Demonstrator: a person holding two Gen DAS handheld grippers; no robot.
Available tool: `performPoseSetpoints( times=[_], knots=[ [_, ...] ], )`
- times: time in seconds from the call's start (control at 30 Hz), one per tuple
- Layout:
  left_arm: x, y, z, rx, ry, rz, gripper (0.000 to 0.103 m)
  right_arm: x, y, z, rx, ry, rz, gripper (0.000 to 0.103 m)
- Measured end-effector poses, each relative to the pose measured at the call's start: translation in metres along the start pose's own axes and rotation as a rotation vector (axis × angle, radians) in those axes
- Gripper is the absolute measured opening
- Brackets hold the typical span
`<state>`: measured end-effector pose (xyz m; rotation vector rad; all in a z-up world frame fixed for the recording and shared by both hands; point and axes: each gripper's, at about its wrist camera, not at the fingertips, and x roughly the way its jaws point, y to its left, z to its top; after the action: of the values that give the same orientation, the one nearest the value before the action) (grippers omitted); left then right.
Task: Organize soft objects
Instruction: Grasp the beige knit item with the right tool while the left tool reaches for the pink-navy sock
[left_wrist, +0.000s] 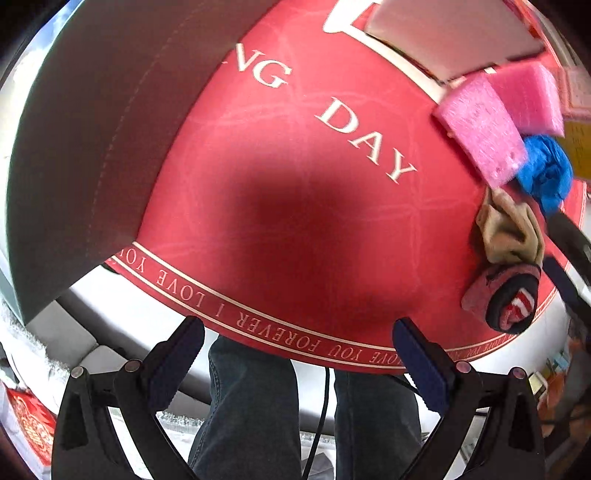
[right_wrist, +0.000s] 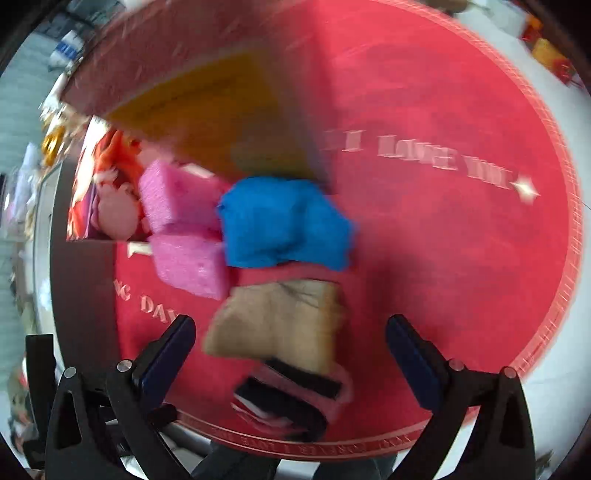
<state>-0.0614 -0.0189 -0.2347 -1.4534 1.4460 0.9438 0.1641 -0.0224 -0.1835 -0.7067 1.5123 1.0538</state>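
Two claws, both spread wide with nothing between their fingers, hang over a round red mat printed with pale lettering.

Left wrist view, left to right: a grey box (left_wrist: 92, 147) fills the 9 to 11 o'clock sector, its corner overlapping the red mat (left_wrist: 277, 206). The left claw (left_wrist: 299, 358) sits at 6 o'clock above the mat's near rim, with a person's dark trouser legs (left_wrist: 251, 413) below it. At 2 o'clock lie two pink sponges (left_wrist: 484, 129) side by side; a blue cloth (left_wrist: 546, 170) touches them at 3 o'clock. Just below come a beige cloth (left_wrist: 509, 229) and a pink, black and red striped sock (left_wrist: 506, 299), touching each other.

Right wrist view (motion-blurred), left to right: the pink sponges (right_wrist: 184, 225) lie at 9 o'clock, the blue cloth (right_wrist: 284, 221) at centre touching them, with a yellow-lined box (right_wrist: 207, 110) at 11 o'clock. The beige cloth (right_wrist: 277, 321) lies toward 6 o'clock between the fingers of the right claw (right_wrist: 291, 350), which is released and apart from it; the striped sock (right_wrist: 288, 402) adjoins it nearer the rim. Bare mat (right_wrist: 443, 258) fills the 3 o'clock side.
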Motion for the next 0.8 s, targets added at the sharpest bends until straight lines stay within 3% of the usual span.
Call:
performPoseSetpoints(
  times=[0.03,0.07,0.1,0.13,0.2,0.33,0.43,0.63,0.7,0.8],
  knots=[
    [0.000,-0.003,-0.001,0.012,-0.001,0.002,0.102,0.010,0.006,0.002,-0.017,0.035,-0.006,0.102],
    [-0.002,-0.006,-0.002,0.020,-0.001,-0.001,0.102,0.021,0.010,0.004,-0.029,0.076,-0.026,0.096],
    [-0.004,-0.012,-0.003,0.025,-0.002,-0.004,0.102,0.027,0.014,0.006,-0.029,0.099,-0.040,0.072],
    [-0.005,-0.015,-0.004,0.031,-0.002,-0.009,0.102,0.032,0.011,0.006,-0.012,0.122,-0.059,0.065],
    [-0.007,-0.024,-0.003,0.049,-0.003,-0.019,0.102,0.028,0.004,0.007,0.007,0.104,-0.075,0.032],
    [-0.009,-0.050,-0.003,0.110,-0.010,-0.052,0.102,0.007,-0.035,0.002,0.108,0.054,-0.084,0.032],
    [-0.010,-0.078,-0.003,0.155,-0.020,-0.057,0.102,-0.004,-0.064,-0.006,0.151,0.034,-0.149,0.035],
    [-0.011,-0.139,-0.007,0.240,-0.055,-0.068,0.102,-0.012,-0.101,-0.020,0.206,0.012,-0.158,0.059],
    [-0.011,-0.156,-0.009,0.253,-0.074,-0.068,0.102,-0.014,-0.104,-0.019,0.192,0.005,-0.143,0.073],
    [-0.002,-0.181,-0.012,0.267,-0.078,-0.063,0.102,-0.005,-0.104,-0.019,0.176,0.016,-0.127,0.073]
  ],
)
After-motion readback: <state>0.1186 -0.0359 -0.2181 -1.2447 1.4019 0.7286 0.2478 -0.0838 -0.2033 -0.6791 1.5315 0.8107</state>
